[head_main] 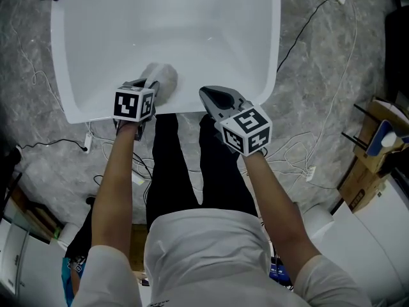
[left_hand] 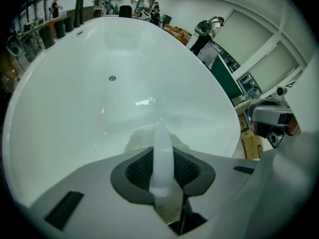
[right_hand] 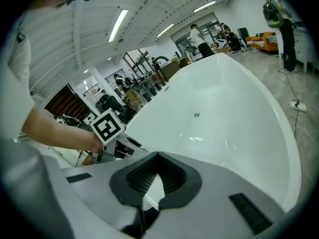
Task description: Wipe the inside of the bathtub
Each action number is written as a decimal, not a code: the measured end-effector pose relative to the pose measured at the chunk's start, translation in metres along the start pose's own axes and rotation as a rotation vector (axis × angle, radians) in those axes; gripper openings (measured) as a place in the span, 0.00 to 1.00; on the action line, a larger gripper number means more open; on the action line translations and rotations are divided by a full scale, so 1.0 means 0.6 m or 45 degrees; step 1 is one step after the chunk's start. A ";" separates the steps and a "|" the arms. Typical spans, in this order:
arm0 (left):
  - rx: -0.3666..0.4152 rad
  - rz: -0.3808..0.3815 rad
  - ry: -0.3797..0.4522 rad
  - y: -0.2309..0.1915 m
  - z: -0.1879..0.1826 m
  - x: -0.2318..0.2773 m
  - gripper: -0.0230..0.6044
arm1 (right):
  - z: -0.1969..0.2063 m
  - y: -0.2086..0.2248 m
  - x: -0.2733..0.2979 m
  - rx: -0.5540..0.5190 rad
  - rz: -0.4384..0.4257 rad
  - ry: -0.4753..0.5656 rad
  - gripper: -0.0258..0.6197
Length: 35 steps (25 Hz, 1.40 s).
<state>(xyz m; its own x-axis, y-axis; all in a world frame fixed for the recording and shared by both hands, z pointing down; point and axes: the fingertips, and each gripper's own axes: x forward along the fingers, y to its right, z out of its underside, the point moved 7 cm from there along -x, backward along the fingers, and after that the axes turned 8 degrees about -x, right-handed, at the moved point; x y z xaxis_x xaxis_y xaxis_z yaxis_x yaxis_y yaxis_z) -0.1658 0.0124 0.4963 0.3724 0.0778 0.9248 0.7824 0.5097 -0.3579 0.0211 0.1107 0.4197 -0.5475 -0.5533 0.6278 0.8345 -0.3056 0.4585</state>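
The big white bathtub [head_main: 192,18] stands on a grey floor [head_main: 319,75], right in front of the person. Its inside is smooth and shiny, so I think it is hard and slippery. It looks far too heavy to move, and nobody needs to lift it. Only the cloth has to slide over it. A small round drain [left_hand: 112,78] sits far off in the bottom.

The cloth [head_main: 165,78] is a pale, fluffy lump. It lies against the tub's inner wall at the near end, just under the rim. It looks soft and light, and it would bunch up easily. I think it works best pinched by one edge, so that most of it lies flat on the wall.

The left gripper [head_main: 152,87] is doing that now. Its jaws are squeezed tight on a fold of the cloth, and the rest puffs out past the tips.

The right gripper [head_main: 208,96] hangs over the near rim, just beside the left one. Its jaws are closed, with nothing between them.

Thin cables [head_main: 300,31] trail over the floor around the tub.
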 end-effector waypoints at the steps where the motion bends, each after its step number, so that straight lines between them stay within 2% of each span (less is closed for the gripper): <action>1: 0.005 0.006 -0.003 0.008 -0.003 0.005 0.20 | 0.001 0.006 -0.005 0.003 0.007 0.003 0.07; 12: 0.012 0.070 -0.024 0.089 -0.022 0.046 0.20 | 0.031 0.087 -0.073 0.039 0.135 0.012 0.07; 20: 0.034 0.111 -0.030 0.152 -0.036 0.079 0.20 | 0.050 0.135 -0.111 -0.006 0.249 -0.018 0.07; 35: 0.107 0.191 -0.038 0.306 -0.065 0.138 0.20 | 0.080 0.202 -0.190 0.051 0.329 0.019 0.07</action>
<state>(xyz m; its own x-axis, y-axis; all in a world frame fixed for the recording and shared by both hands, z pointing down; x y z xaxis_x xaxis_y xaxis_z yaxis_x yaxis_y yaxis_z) 0.0284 0.0792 0.5023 0.4661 0.1831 0.8656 0.6741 0.5601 -0.4815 0.1819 0.1737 0.4341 -0.3155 -0.6206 0.7179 0.9432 -0.1221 0.3090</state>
